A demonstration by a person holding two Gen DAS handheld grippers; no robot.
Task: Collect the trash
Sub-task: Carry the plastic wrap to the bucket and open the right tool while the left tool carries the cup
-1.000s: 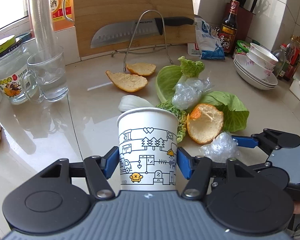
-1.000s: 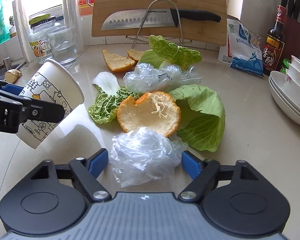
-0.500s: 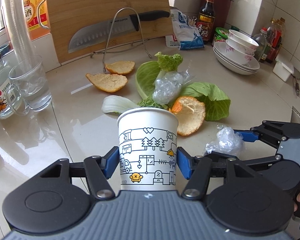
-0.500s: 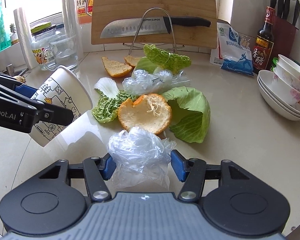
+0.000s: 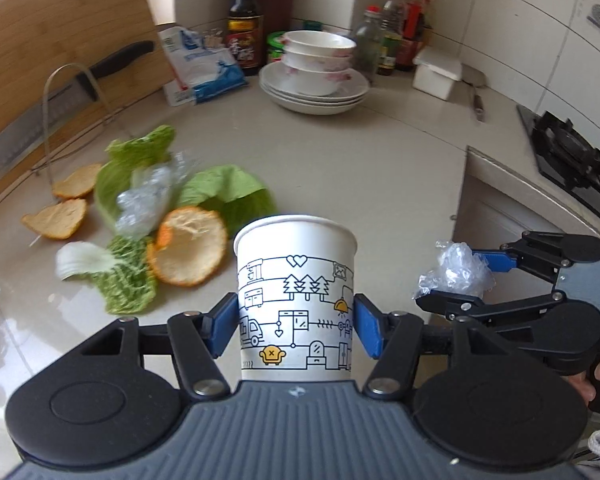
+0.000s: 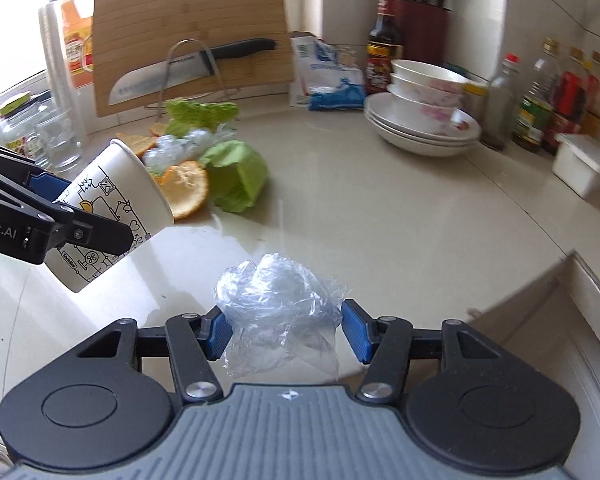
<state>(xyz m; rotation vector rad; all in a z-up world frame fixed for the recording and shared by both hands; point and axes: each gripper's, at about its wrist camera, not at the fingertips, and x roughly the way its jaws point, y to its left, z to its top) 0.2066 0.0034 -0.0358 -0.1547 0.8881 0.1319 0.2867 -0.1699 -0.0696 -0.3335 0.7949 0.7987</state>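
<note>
**Cup and plastic wad held clear of the counter scraps**

Left wrist view: a white paper cup [image 5: 296, 300] printed with line drawings is clamped between the blue pads of the left gripper [image 5: 296, 328], open mouth facing away from the camera. A crumpled wad of clear plastic wrap [image 6: 278, 312] is pinched between the pads of the right gripper [image 6: 286, 330], whose jaws have just been closing onto it; the wad is seen raised above the pale countertop [image 6: 380, 220], near the counter's front edge. From the right wrist view the cup is seen tilted, to the left of the wad and apart from it.

The remaining trash is left on the counter behind the cup: a large orange peel [image 5: 188, 248] lying inner side up, two smaller peel pieces [image 5: 56, 220], cabbage leaves [image 5: 228, 196], and a second clump of plastic wrap [image 5: 144, 200] resting on the leaves. A wooden cutting board [image 6: 188, 60] with a knife [image 6: 192, 68] on a wire rack is propped against the wall behind the scraps. Stacked bowls and plates [image 6: 424, 116] are set to the right, well apart from the trash.
</note>
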